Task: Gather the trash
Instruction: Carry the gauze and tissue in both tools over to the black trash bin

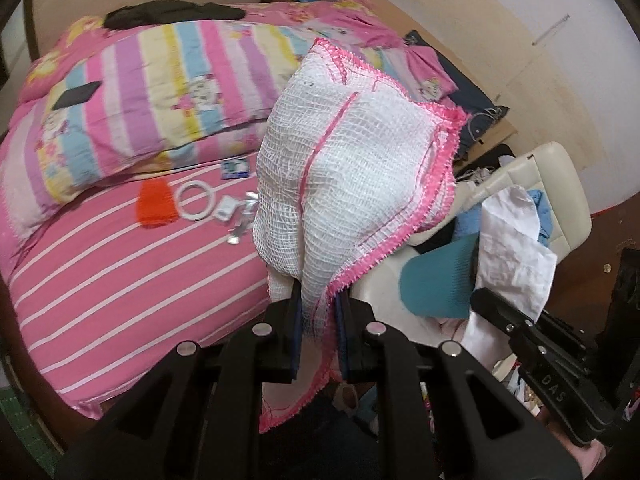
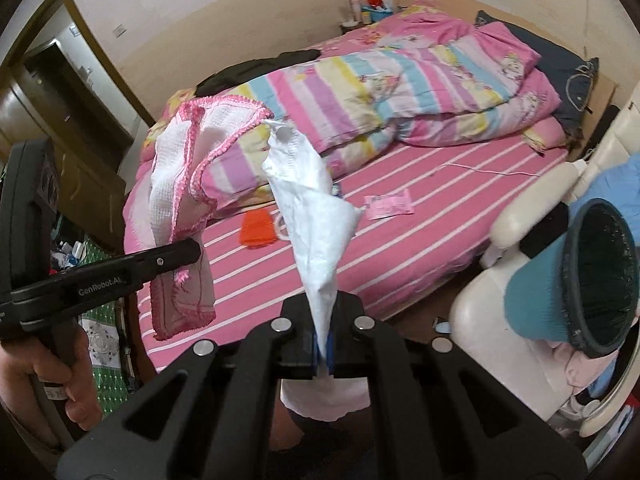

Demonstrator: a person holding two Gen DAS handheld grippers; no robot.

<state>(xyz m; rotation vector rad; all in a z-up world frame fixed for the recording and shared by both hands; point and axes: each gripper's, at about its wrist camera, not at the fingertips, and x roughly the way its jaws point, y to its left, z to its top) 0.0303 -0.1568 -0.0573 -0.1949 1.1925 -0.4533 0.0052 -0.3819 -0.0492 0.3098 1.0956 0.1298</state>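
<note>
My left gripper (image 1: 318,312) is shut on a white mesh cloth with a pink crocheted edge (image 1: 344,168), held up over the bed's edge; the cloth also shows in the right wrist view (image 2: 188,168). My right gripper (image 2: 322,340) is shut on a crumpled white tissue (image 2: 316,216), which stands up from the jaws; it also shows in the left wrist view (image 1: 516,248). A teal trash bin (image 2: 580,276) lies tilted on a white chair (image 2: 480,300) to the right, its opening facing me. Small litter lies on the pink striped bed (image 1: 140,280): an orange piece (image 1: 156,202), a white ring (image 1: 196,200), foil scraps (image 1: 240,224).
A striped quilt (image 2: 400,92) covers the back of the bed, with a black phone (image 1: 78,96) and dark clothing (image 1: 172,12) on it. A pink packet (image 2: 390,204) and a white cable (image 2: 488,170) lie on the sheet. A nightstand (image 2: 368,12) stands behind. Clothes pile on the chair.
</note>
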